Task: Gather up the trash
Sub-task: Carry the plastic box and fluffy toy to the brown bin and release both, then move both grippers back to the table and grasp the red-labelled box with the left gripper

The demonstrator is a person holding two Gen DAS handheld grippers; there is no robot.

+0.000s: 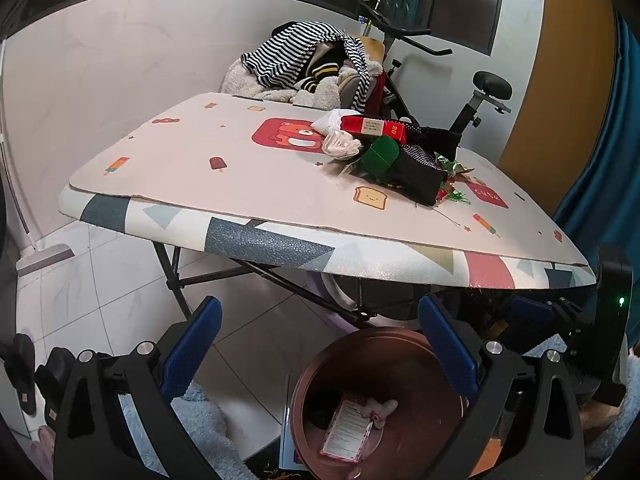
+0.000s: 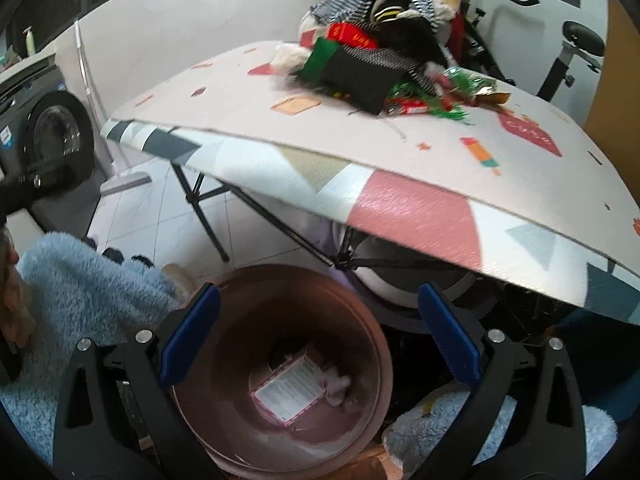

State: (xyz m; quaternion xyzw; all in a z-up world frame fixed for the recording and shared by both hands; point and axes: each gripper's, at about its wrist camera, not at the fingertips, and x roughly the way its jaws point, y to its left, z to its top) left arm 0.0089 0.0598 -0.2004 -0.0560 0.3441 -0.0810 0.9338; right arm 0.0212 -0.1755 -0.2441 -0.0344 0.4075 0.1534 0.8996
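Jaws of the right gripper [image 2: 319, 334] are spread, empty, above the round pink plastic bin [image 2: 372, 344], whose pink-edged packet [image 2: 290, 390] lies at six o'clock inside; the left gripper [image 1: 320, 346] is likewise released.

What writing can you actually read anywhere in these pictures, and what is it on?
"20": on the red box in the pile.
"cute": on a red patch of the table mat.
Fine print on the pink packet in the bin: too small to read.
Gold marks on the red box in the right wrist view: blurred.

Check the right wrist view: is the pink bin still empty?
No, a pink-edged printed packet already lies at the bottom of the pink bin.
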